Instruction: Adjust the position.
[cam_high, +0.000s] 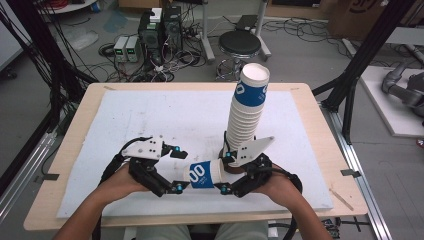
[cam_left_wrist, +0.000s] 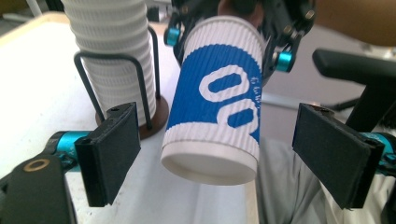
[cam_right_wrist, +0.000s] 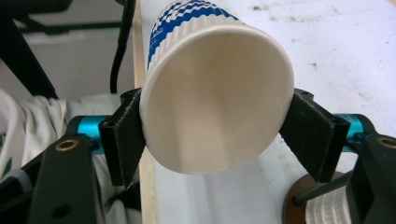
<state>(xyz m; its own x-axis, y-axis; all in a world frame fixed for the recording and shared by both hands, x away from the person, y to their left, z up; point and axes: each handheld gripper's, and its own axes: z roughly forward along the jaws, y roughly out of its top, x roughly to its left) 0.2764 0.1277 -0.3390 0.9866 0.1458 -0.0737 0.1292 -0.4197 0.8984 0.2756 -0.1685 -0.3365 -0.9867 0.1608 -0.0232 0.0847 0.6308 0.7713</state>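
A single blue-and-white ribbed paper cup (cam_high: 204, 174) lies on its side in the air near the table's front edge. My right gripper (cam_high: 225, 172) is shut on its mouth end; in the right gripper view both pads (cam_right_wrist: 123, 140) press the rim of the cup (cam_right_wrist: 215, 102). My left gripper (cam_high: 180, 171) stands open around the cup's base end. In the left gripper view the cup (cam_left_wrist: 219, 102) sits between its pads (cam_left_wrist: 109, 154) with a gap on each side. A tall leaning stack of the same cups (cam_high: 247, 107) rises just behind the right gripper.
The stack (cam_left_wrist: 114, 60) stands in a black wire holder on a round brown base (cam_left_wrist: 156, 116). A white board (cam_high: 150, 115) covers the wooden table. A stool (cam_high: 239, 45), cables and electronics are on the floor beyond the far edge.
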